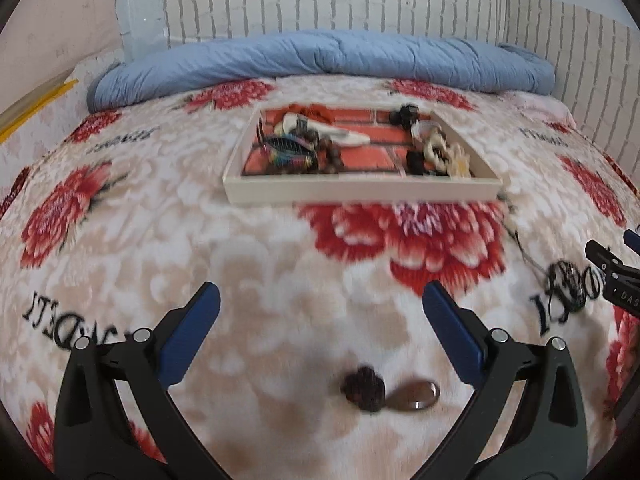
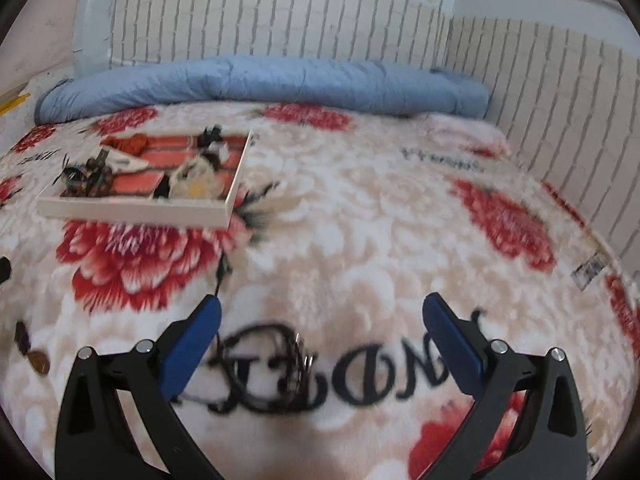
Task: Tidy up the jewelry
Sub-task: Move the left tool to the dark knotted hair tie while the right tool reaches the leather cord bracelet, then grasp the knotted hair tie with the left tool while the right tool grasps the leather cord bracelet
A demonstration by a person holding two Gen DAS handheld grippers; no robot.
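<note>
A shallow white tray (image 1: 360, 193) with a brick-pattern floor holds several pieces of jewelry and lies on the flowered blanket ahead. My left gripper (image 1: 320, 304) is open above the blanket, and a dark clustered piece (image 1: 365, 388) with a brown oval pendant (image 1: 414, 396) lies between its fingers, near the camera. A thin black necklace (image 1: 570, 284) with a small metal charm lies to the right, next to the tip of my right gripper (image 1: 612, 276). In the right wrist view the same necklace (image 2: 296, 356) sits between the fingers of my open right gripper (image 2: 320, 306). The tray (image 2: 136, 208) is at upper left there.
The bed is covered by a fuzzy blanket (image 2: 360, 240) with red flowers and black lettering. A rolled blue quilt (image 1: 320, 60) lies along the far side against a brick-patterned wall (image 2: 280, 12). The dark piece and pendant (image 2: 32, 352) appear at the right wrist view's left edge.
</note>
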